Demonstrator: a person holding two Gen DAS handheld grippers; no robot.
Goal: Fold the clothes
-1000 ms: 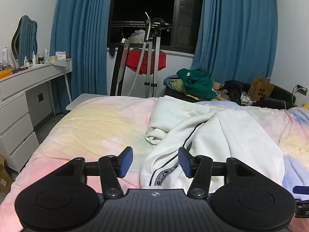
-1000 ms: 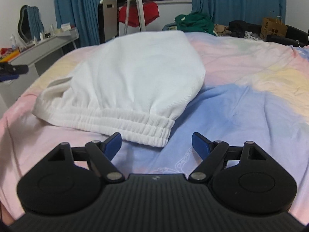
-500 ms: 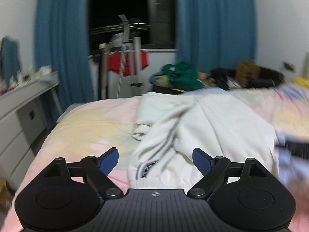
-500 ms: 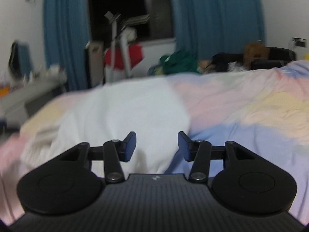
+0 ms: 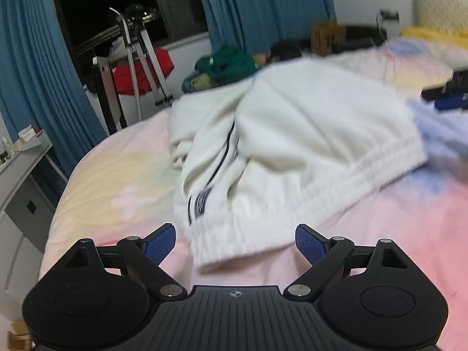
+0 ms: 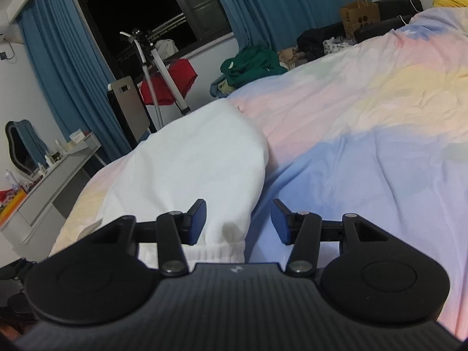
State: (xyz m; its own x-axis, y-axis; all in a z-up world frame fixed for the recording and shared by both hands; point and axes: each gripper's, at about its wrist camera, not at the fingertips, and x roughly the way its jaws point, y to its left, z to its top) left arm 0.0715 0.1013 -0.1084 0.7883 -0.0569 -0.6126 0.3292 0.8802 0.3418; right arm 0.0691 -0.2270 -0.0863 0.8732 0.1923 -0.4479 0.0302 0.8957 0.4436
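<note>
A white sweatshirt (image 5: 292,146) with dark stripe trim lies rumpled on the pastel bed cover (image 5: 117,181). Its ribbed hem (image 5: 239,242) sits just in front of my left gripper (image 5: 235,242), which is open wide with nothing between its blue pads. In the right wrist view the same sweatshirt (image 6: 190,169) spreads to the left, and its ribbed hem corner (image 6: 222,251) lies between the fingers of my right gripper (image 6: 238,222). That gripper is open, its pads apart from the cloth. The right gripper's tip (image 5: 447,96) shows blurred at the far right of the left wrist view.
The bed cover (image 6: 365,146) stretches right in pink, yellow and blue. Beyond the bed stand a drying rack with a red cloth (image 6: 169,84), a green clothes pile (image 6: 251,64), a paper bag (image 6: 359,17) and blue curtains (image 6: 58,58). A white dresser (image 6: 52,181) is at the left.
Both grippers tilted and dropped closer to the sweatshirt's hem. The left gripper opened wider over the second. The right gripper narrowed half a second ago and now stands wider around the hem corner.
</note>
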